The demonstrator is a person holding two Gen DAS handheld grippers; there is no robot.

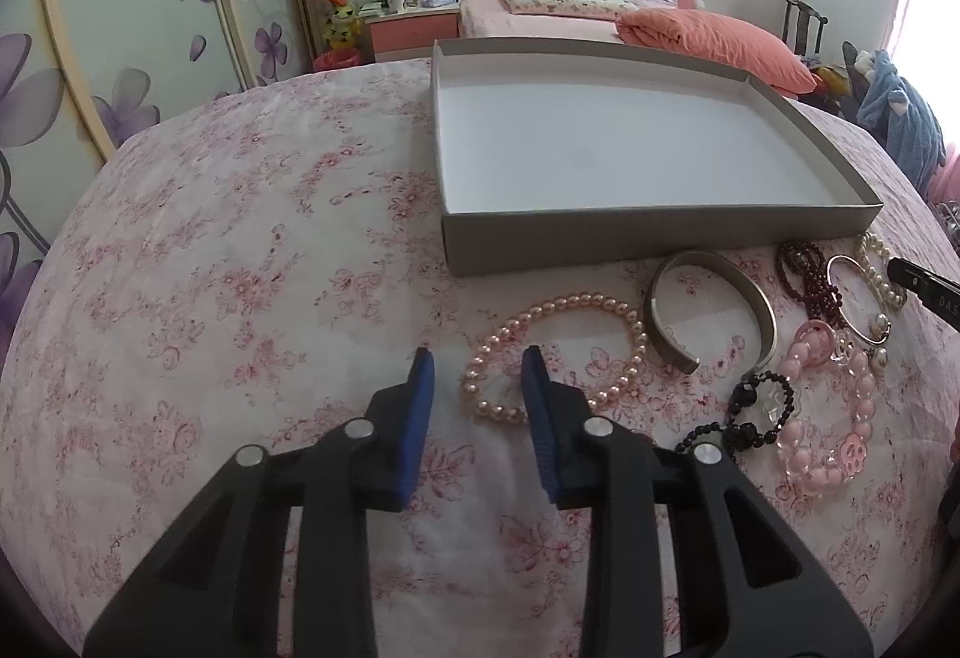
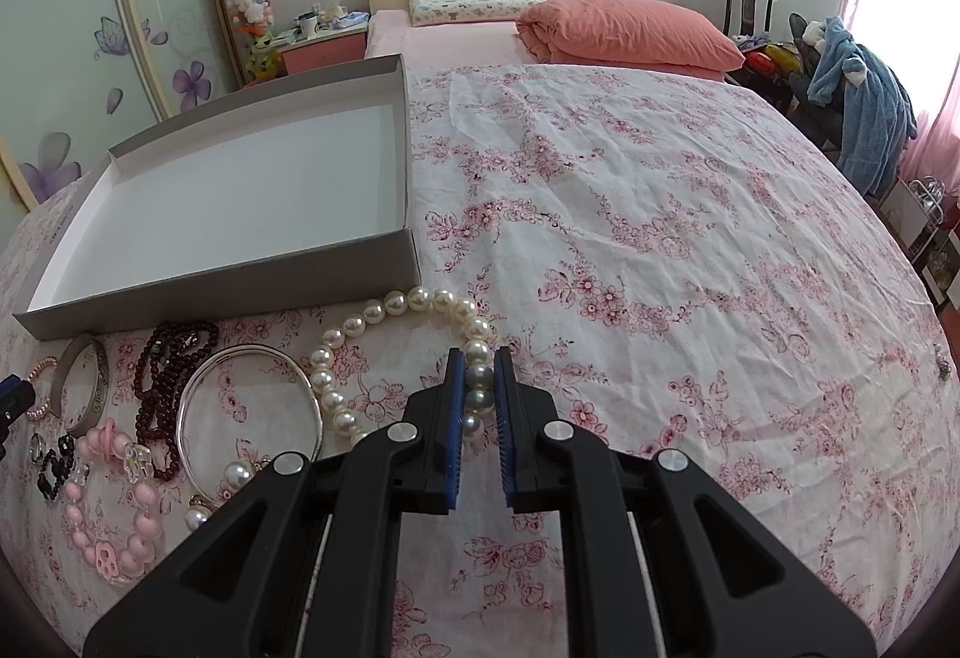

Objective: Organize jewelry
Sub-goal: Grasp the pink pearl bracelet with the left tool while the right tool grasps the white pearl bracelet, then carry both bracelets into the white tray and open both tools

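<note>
Downward, right gripper (image 2: 478, 358) on pearl necklace (image 2: 396, 352)

- left gripper (image 1: 477, 367): two matte black plastic arms that spread wide near the camera and narrow toward the tips, with long cut-out slots along them.
- each arm carries two round silver screw heads, four in all.
- its fingers (image 1: 420, 418) are faced with blue pads ribbed with fine ridges.
- right gripper (image 2: 479, 367): the same build, black angular arms with triangular hollows and four silver screws.
- its fingers (image 2: 455, 418) also carry blue ribbed pads, set in black holders.
- a thin pale strip shows inside each of the right gripper's arm slots.
- at the left view's right edge, a black part with white lettering, too cut off to read.
</note>
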